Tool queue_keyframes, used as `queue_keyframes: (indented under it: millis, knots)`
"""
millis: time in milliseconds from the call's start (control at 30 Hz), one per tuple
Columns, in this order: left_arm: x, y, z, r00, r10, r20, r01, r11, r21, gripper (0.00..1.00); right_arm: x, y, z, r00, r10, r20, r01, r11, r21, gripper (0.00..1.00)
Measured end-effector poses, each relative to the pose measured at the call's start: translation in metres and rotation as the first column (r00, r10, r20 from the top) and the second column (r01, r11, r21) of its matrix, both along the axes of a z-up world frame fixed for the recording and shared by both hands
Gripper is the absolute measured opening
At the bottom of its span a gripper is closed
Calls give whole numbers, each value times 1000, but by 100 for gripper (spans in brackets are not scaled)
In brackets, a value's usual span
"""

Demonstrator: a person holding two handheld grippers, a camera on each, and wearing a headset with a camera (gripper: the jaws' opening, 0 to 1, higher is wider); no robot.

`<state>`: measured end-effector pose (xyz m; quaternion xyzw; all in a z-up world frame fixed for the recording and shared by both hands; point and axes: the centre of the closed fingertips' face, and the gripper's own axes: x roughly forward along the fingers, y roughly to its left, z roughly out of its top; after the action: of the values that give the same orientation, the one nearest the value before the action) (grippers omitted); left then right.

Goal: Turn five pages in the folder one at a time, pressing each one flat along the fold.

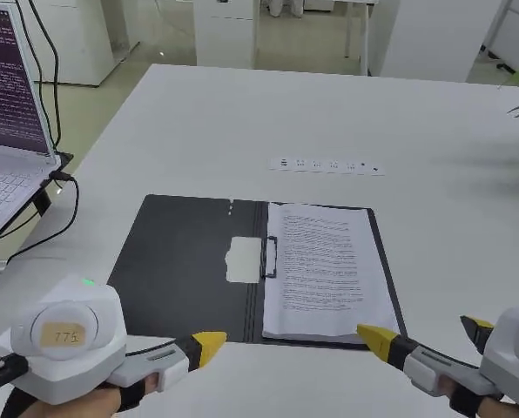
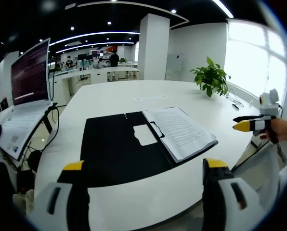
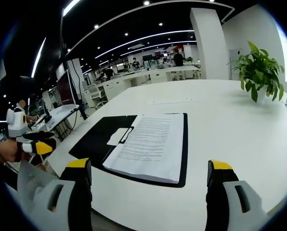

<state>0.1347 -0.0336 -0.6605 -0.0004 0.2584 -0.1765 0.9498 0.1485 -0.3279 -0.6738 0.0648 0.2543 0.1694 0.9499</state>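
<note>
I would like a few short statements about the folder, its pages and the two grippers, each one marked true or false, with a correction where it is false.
1. The folder lies open on the table. True.
2. The stack of pages lies on the left half of the folder. False: in the head view it lies on the right half, beside the clip.
3. The left gripper is shut on a page. False: its jaws stand open and hold nothing.
4. The right gripper is open and holds no page. True.
5. A laptop stands to the left of the folder. True.
</note>
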Motion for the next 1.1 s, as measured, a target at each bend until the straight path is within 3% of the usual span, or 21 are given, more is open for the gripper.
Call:
queue_keyframes:
  millis: [367,700,800,1100]
  knots:
    - [4,-1,7,1000,-9,19,9,1000,17,99,7,8,3,1000,11,19,-11,1000,16,100]
    - [11,4,10,1000,-15,26,15,1000,23,99,0,2,-1,1000,-15,7,15,1000,24,100]
    - [11,3,8,999,-27,19,27,999,28,99,1,1,2,999,-35,24,34,998,46,100]
    - [14,3,5,999,-42,12,42,999,21,99,0,-1,1,998,-56,18,55,998,36,100]
